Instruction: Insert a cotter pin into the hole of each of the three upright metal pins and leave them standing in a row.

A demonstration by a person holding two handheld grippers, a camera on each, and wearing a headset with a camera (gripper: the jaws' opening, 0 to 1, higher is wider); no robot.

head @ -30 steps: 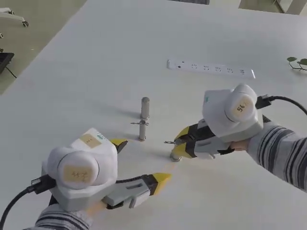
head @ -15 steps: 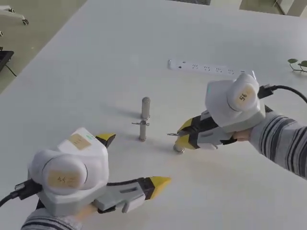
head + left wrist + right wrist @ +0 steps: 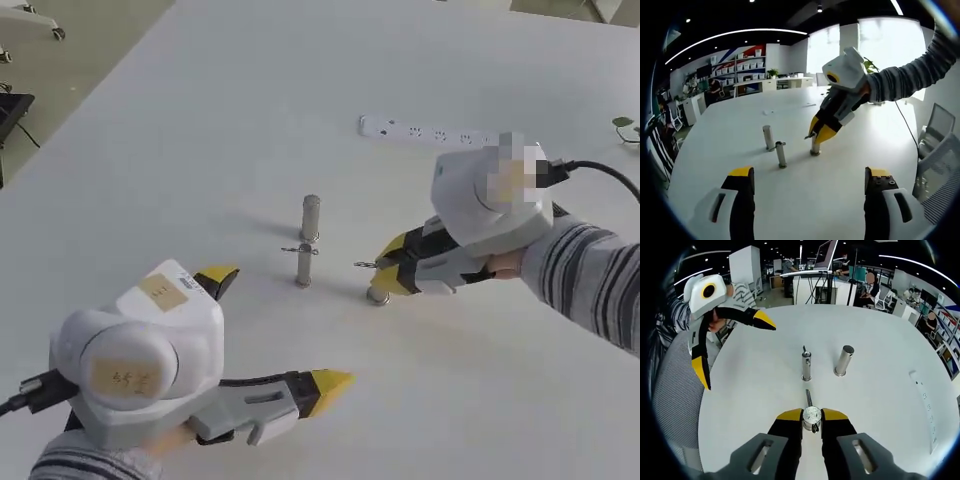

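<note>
A cotter pin (image 3: 362, 265) is pinched by the right gripper (image 3: 385, 268) near the middle pin (image 3: 304, 266). The left gripper (image 3: 282, 325) is held spread.

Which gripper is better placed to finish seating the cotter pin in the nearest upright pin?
Right. The right tongs hold the cotter pin at the nearest metal pin; the left tongs hang open, apart from the row.

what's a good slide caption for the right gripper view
Right gripper clamps nearest metal pin, cotter pin protruding; middle pin and far pin stand beyond.
</note>
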